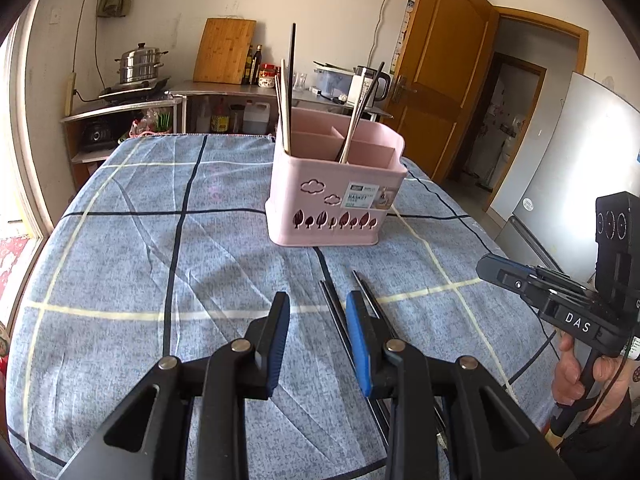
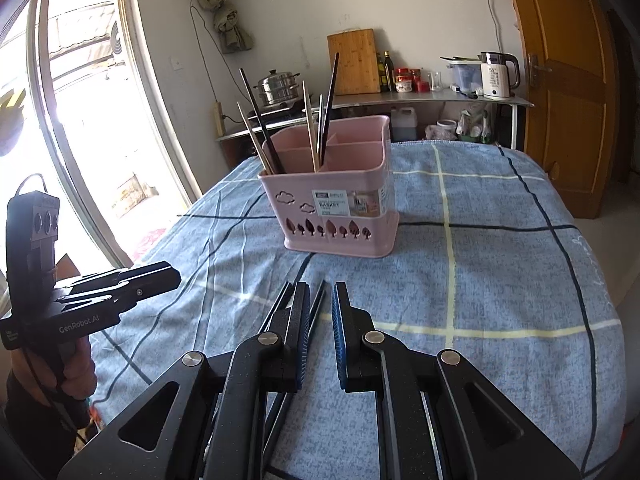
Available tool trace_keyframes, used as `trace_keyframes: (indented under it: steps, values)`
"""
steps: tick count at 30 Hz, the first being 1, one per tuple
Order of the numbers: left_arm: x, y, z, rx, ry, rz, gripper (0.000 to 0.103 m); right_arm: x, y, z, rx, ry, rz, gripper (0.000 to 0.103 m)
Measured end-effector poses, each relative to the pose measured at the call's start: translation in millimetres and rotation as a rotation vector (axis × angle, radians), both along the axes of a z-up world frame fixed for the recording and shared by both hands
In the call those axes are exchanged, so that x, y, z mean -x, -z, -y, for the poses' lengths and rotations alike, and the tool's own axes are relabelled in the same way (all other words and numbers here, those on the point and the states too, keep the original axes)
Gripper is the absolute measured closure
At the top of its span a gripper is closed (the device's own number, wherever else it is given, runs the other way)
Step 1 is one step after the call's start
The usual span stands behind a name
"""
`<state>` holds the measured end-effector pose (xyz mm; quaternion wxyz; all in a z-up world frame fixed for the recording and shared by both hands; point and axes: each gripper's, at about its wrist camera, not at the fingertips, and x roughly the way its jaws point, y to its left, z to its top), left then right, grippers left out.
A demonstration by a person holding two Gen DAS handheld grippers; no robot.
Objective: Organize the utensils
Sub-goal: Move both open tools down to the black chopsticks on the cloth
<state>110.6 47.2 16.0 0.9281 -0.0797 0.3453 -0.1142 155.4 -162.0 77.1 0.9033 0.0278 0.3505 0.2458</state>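
Observation:
A pink utensil basket [image 1: 332, 200] [image 2: 340, 216] stands mid-table on the blue checked cloth [image 1: 160, 240], with several wooden and black chopsticks [image 1: 285, 112] upright in its compartments. Several loose black chopsticks [image 1: 333, 308] [image 2: 319, 298] lie flat on the cloth at the near edge. My left gripper [image 1: 318, 316] hovers open just left of them; its right finger [image 1: 356, 320] overlaps them and nothing sits between the pads. My right gripper [image 2: 321, 308] is over the same chopsticks, its jaws narrowly apart with cloth showing through the gap. Each gripper shows in the other's view [image 1: 484, 266] [image 2: 174, 276], held by a hand.
Behind the table runs a metal counter [image 1: 224, 90] with a steamer pot [image 1: 140, 66], a cutting board [image 1: 224, 50], bottles and a kettle [image 2: 498, 76]. A wooden door [image 1: 440, 64] and a fridge [image 1: 568, 152] are to the right, a bright window [image 2: 80, 100] to the left.

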Motion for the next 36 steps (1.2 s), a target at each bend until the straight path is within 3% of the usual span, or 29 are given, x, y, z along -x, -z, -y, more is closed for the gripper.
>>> trace_keyframes:
  steps: [14,21,28,36]
  values:
    - [-15,45,17,-0.014,0.014,-0.128,0.068,-15,69,-36,0.094,-0.056,-0.196,0.092]
    - [-21,55,23,-0.030,0.012,-0.161,0.068,-17,75,-41,0.115,-0.061,-0.216,0.092]
    - [-28,63,28,-0.038,0.007,-0.195,0.067,-16,76,-52,0.198,-0.055,-0.192,0.090]
    - [-35,67,36,-0.069,-0.001,-0.210,0.067,-20,76,-39,0.201,-0.035,-0.198,0.090]
